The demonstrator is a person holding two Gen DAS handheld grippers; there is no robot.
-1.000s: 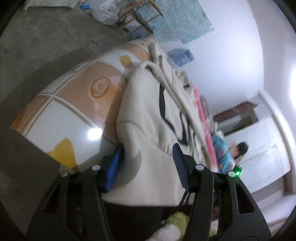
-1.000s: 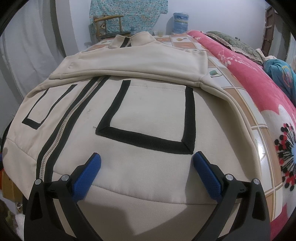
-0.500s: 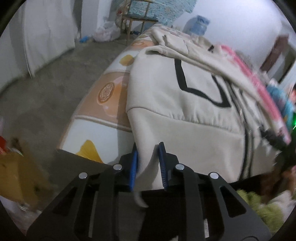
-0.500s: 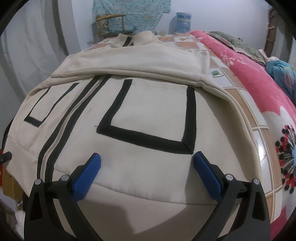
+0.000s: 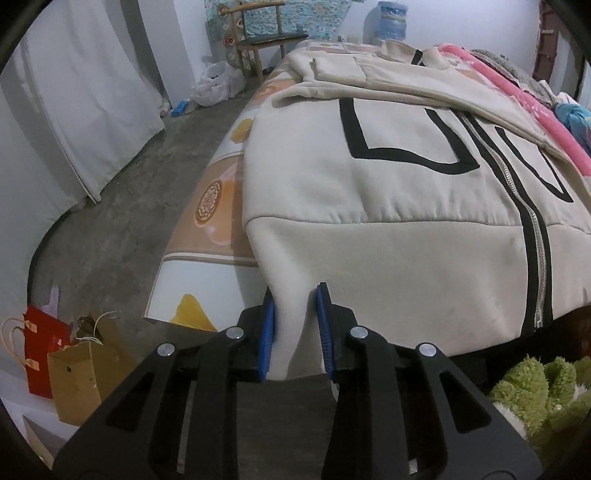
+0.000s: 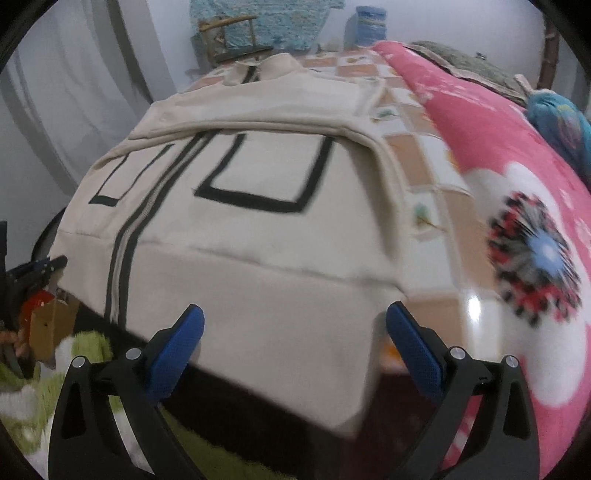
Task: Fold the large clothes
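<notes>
No brand, label or lettering can be read anywhere; the cream jacket (image 5: 388, 206) carries only black rectangle outlines and a zip flanked by black stripes. It lies front-up on the bed (image 5: 221, 192), whose glossy cover is tiled in orange and white, hem toward the foot, one sleeve folded across the chest. A pink flowered blanket (image 6: 517, 206) runs along the bed at 3 o'clock in the right wrist view. Grey concrete floor (image 5: 122, 221) and a white curtain fill 9 o'clock on the left; a wooden chair (image 5: 266, 40) and a blue water jug (image 5: 391, 18) stand at 12. Paper bags (image 5: 70, 373) sit at 8 o'clock. The left gripper (image 5: 294, 328) has its jaws clenched on the jacket's hem corner. The right gripper (image 6: 293, 343) hangs released over the hem's other corner.
</notes>
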